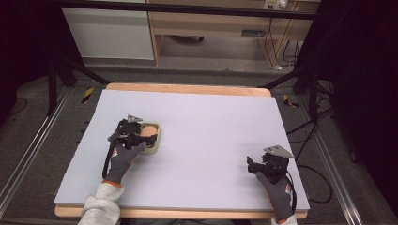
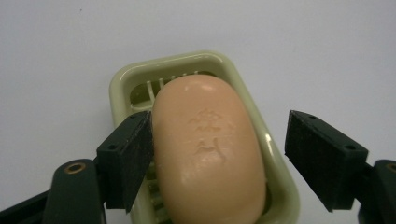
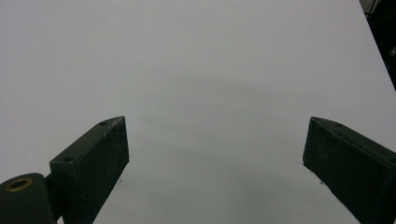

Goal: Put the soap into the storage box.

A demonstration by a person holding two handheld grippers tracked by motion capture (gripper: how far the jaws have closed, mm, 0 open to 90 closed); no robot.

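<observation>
the pale sheet over the table (image 1: pixel 202 140) takes up most of what i see. over on its left half sits a light green soap dish (image 2: pixel 122 79) with a peach bar of soap (image 2: pixel 208 154) lying in it. the left gripper (image 2: pixel 219 154) straddles the bar, jaws apart: one pad touches the soap's side, the other stands clear. the right gripper (image 3: pixel 215 163) hangs over bare sheet near the right front corner, jaws wide apart, holding nothing.
</observation>
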